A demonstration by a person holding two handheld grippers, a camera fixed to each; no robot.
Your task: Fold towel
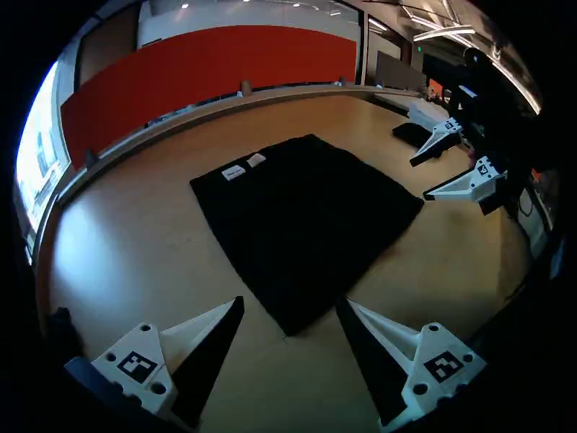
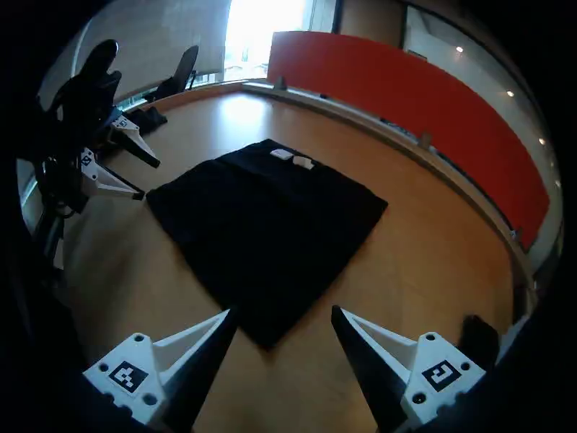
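Left gripper view: flat black towel [image 1: 306, 224]

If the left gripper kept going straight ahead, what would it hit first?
Probably the near corner of the black towel, lying on the wooden table right ahead of the left gripper; depth is hard to judge.

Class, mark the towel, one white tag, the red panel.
towel [image 1: 310, 224], left gripper view, cloth's middle
white tag [image 1: 234, 173], left gripper view, tag's middle
red panel [image 2: 418, 105], right gripper view, panel's middle

A wooden table [image 1: 130, 238] fronts a red wall panel [image 1: 216, 65] and bright window [image 2: 267, 29].
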